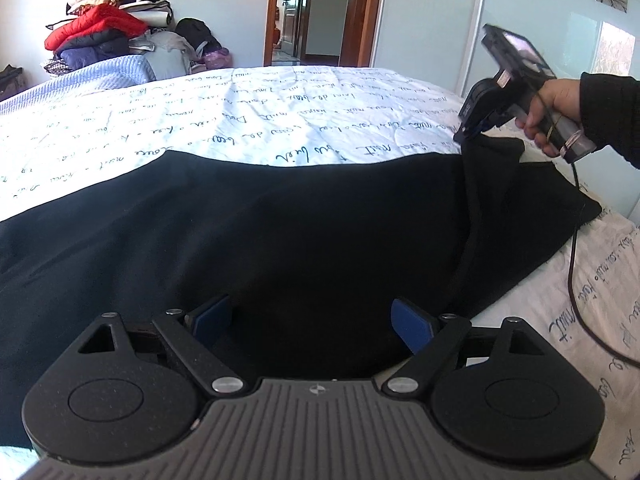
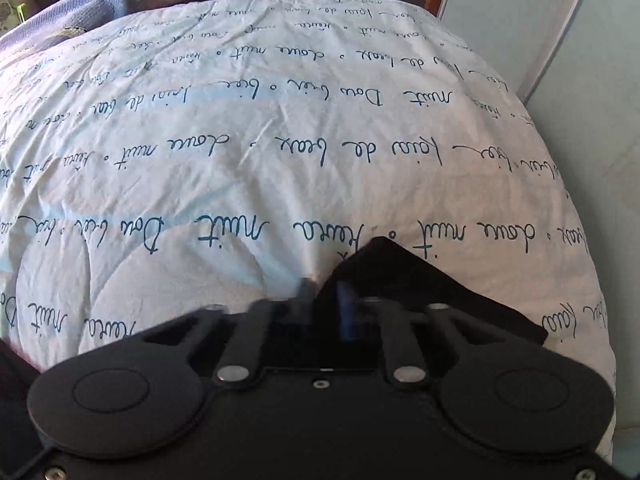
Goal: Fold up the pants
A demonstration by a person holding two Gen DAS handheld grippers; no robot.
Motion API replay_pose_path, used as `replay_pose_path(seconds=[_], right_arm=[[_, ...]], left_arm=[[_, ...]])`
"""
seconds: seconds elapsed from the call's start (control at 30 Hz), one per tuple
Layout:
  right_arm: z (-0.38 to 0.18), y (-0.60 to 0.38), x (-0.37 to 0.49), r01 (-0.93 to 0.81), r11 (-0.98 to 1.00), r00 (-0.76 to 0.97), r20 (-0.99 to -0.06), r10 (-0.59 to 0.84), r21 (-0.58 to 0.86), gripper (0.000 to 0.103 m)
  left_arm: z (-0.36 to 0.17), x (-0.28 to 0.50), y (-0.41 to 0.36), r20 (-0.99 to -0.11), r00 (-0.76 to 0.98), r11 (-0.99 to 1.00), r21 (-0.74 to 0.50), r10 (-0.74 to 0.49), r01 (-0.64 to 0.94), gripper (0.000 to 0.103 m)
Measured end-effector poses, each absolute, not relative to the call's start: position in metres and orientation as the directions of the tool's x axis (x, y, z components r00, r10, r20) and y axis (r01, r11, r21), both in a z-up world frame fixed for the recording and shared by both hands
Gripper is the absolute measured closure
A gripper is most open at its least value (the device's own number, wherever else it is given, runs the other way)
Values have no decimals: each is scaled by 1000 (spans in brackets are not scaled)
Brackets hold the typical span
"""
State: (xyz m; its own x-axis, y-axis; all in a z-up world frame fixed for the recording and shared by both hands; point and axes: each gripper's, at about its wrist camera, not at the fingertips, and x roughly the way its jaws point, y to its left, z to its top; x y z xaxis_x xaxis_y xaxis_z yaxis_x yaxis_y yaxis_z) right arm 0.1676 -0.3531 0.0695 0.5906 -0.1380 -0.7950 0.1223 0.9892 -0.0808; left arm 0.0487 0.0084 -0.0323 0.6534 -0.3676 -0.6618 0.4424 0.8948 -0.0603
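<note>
While my left fingers (image 1: 312,322) stand wide apart low in the left wrist view, their blue pads (image 1: 412,325) hover over the black pants (image 1: 280,232) without pinching any cloth. My right fingers (image 2: 342,312) are closed on a corner of the pants; in the right wrist view that corner rises as a dark peak at lower centre, above the clamped tips. From the left wrist view, my right hand (image 1: 548,108) sits at the right edge, its gripper pointing down at a raised fold of fabric. The pants lie spread across the bed (image 1: 240,120), filling the middle band of the left view from edge to edge. A white cover with blue handwriting print lies under them. A black cable (image 1: 576,264) trails down at right. Piled clothes (image 1: 100,28) sit in the upper left, a doorway (image 1: 312,12) at top centre.
</note>
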Motion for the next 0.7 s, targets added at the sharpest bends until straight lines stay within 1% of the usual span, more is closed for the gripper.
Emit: replay_pose_path(seconds=[0.03,0.1,0.27,0.43,0.53,0.6,0.7], right_arm=[[72,-359,164,133,990,602,-790,-114,-42,99],[82,-373,150,151,987,649,-759,-63,48,100],[114,-402,86,149,955,786,-616,43,257,100],[129,-437,-7,142,902,880,-470,74,408,100],[112,-457,-56,179,864,895,-443,56,471,100],[89,-471,-77,209,826,895,-443,54,523,100],[50,-487,-91,255,765,882,-466,67,591,100]], left_arm=[[-33,48,9,-664,653,895,-56,-364,442,14],[-32,47,9,-666,653,896,-53,-361,441,14],[-27,50,6,-662,647,890,-65,-377,452,14],[-19,61,6,-649,624,883,-175,-436,436,14],[-15,67,4,-642,618,881,-225,-455,415,14],[-14,69,-1,-648,613,882,-223,-453,416,14],[-13,67,-13,-659,602,878,-209,-451,430,14]])
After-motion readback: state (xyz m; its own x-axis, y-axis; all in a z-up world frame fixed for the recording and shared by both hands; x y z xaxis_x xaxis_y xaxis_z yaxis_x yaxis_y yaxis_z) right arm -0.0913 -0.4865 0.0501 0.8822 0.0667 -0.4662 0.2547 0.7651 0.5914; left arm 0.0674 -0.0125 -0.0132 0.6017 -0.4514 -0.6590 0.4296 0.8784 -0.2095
